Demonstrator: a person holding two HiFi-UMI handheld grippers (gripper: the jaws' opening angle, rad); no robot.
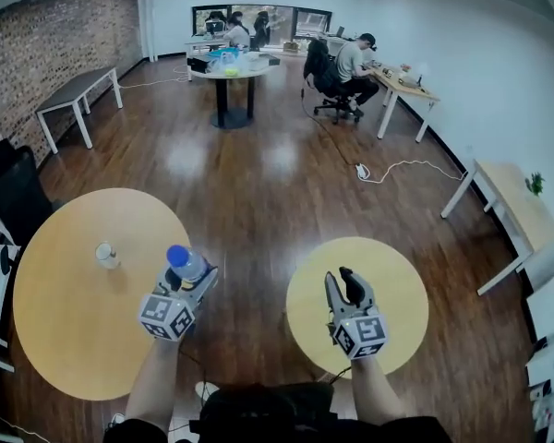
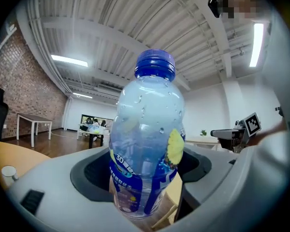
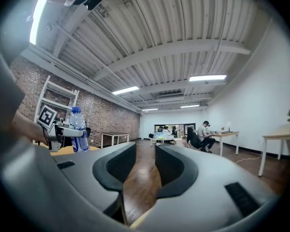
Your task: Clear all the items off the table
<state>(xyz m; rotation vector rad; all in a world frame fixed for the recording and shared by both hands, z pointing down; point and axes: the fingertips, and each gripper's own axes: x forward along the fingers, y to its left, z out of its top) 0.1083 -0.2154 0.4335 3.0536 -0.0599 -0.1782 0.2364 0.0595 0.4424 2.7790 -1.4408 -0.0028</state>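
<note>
Blue-capped clear bottle (image 2: 147,129), tan table (image 1: 74,321)

Lower bottle (image 1: 184,258) behind hand-held gripper (image 1: 191,281)

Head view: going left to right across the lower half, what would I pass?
Small cup on the big round table → blue-capped bottle → right gripper over the small round table → pale desk by the wall.
</note>
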